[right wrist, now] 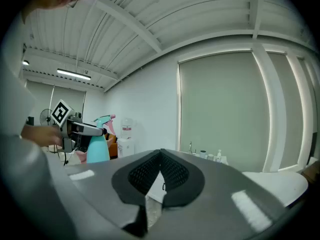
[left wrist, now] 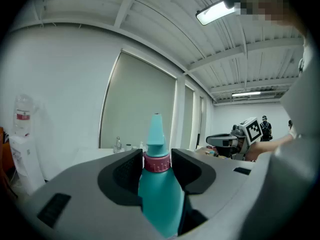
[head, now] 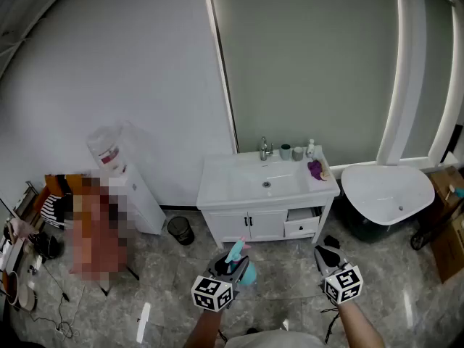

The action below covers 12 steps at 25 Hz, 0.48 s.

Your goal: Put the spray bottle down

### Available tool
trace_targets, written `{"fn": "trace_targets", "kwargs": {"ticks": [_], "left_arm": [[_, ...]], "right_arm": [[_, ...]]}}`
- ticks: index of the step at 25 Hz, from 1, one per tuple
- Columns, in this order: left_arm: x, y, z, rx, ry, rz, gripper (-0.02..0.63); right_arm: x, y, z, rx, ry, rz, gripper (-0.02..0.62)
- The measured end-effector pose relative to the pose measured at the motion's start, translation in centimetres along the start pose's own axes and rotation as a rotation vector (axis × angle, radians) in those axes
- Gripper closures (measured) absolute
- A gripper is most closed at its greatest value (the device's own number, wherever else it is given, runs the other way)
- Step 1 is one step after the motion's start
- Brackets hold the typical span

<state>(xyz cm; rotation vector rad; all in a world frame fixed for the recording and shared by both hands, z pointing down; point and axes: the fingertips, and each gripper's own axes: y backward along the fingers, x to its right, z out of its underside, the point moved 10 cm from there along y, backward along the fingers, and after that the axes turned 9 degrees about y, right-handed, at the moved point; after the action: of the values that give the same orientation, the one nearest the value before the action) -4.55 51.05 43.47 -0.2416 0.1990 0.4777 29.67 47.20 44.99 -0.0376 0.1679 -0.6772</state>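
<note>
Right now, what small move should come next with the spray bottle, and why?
Probably carry the spray bottle forward toward the vanity top: the left tool grips its neck in mid-air over the floor, short of that top.

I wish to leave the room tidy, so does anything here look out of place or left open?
Yes. On the white vanity, the right-hand drawer looks pulled out, while the two cabinet doors beside it are shut. A crumpled purple thing lies on the counter's right end.
</note>
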Motion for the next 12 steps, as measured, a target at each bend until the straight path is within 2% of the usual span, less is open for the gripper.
{"fn": "trace_targets", "kwargs": {"ticks": [12], "left_arm": [[0.18, -0.51, 0.17, -0.005, 0.007, -0.003, 0.425]], "right_arm": [[0.49, -0.1, 0.21, 0.006, -0.024, -0.01, 0.584]]}}
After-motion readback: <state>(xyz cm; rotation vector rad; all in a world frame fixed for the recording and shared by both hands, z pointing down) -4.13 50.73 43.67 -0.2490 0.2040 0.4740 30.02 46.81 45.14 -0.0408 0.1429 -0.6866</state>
